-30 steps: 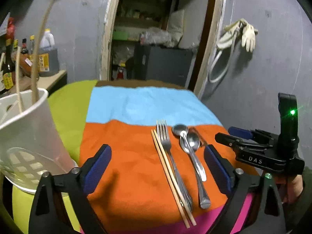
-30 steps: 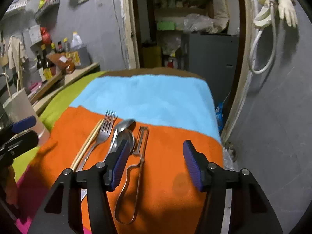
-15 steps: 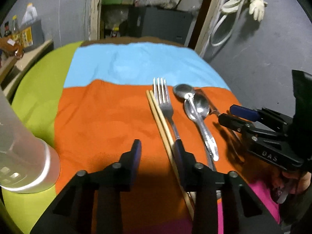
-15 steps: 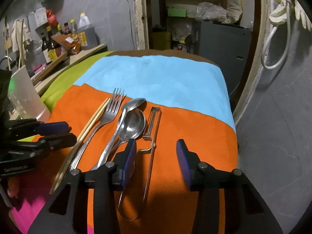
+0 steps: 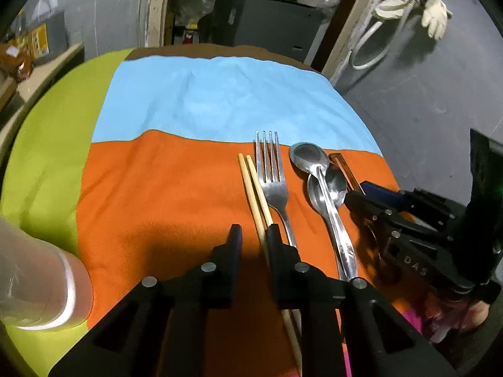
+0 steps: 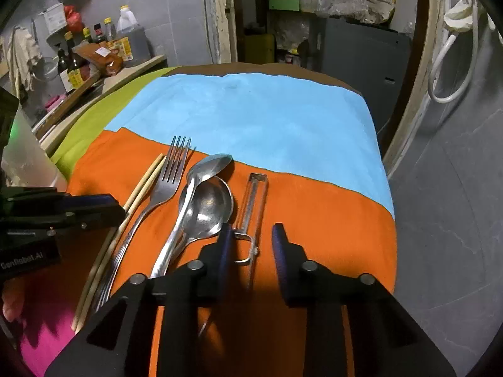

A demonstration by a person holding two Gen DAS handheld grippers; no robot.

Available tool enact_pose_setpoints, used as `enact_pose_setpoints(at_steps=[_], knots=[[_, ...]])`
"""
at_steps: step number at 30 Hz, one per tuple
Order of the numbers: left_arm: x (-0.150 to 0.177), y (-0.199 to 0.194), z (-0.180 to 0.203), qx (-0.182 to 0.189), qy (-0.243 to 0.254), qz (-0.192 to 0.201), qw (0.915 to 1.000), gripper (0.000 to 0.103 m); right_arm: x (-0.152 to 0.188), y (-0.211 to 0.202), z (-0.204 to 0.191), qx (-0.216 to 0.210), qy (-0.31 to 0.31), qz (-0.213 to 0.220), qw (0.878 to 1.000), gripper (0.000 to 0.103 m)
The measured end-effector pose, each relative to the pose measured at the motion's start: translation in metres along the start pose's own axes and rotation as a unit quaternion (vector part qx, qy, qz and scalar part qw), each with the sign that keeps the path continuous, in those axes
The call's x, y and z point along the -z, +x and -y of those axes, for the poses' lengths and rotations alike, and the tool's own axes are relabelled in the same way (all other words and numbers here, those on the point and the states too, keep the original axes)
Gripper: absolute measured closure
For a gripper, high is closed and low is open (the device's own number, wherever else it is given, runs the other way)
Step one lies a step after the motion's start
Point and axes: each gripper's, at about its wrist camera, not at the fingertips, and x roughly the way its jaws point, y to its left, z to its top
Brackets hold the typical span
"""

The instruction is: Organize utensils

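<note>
On the orange band of the cloth (image 5: 157, 194) lie, side by side, a pair of wooden chopsticks (image 5: 253, 185), a fork (image 5: 274, 185), two overlapping spoons (image 5: 320, 176) and a metal peeler (image 5: 344, 168). My left gripper (image 5: 254, 235) hangs low over the chopsticks. Its jaws are closing, with the sticks between them beside the right finger and a gap still showing. My right gripper (image 6: 253, 235) straddles the peeler (image 6: 253, 201), jaws closing, pads clear of it. The spoons (image 6: 204, 201) lie just left of its left finger.
A translucent white utensil holder (image 5: 41, 282) stands at the near left on the green band. The table's right edge drops to a grey floor (image 6: 440, 220). Bottles and jars crowd a shelf (image 6: 94, 59) at far left. A person's hand (image 5: 465, 314) holds the right gripper's handle.
Both grippers tipped downward and came closer to the utensils while their jaws narrowed strongly. The holder slid to the left edge of the left wrist view.
</note>
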Motion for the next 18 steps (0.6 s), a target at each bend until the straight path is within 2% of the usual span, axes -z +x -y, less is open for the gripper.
enact_pose_setpoints(at_steps=[4,9,11,12,18], knots=[[-0.006,0.005,-0.002,0.009,-0.005,-0.011,0.9999,0.091,-0.003,0.003,0.001,-0.001,0.003,-0.005,1.0,0.085],[-0.014,0.011,0.006,-0.011,0.014,-0.023,0.9996,0.091,-0.011,0.01,0.001,0.003,0.013,-0.016,1.0,0.084],[-0.016,0.012,0.007,-0.015,0.016,-0.029,0.9993,0.098,-0.012,0.011,0.001,0.003,0.017,-0.019,1.0,0.085],[-0.016,0.013,0.007,-0.011,0.013,-0.032,0.9993,0.098,-0.012,0.012,0.002,0.002,0.021,-0.019,1.0,0.085],[-0.009,0.004,0.002,0.001,-0.007,-0.02,0.9998,0.101,-0.01,0.006,0.007,-0.014,0.052,-0.013,0.998,0.089]])
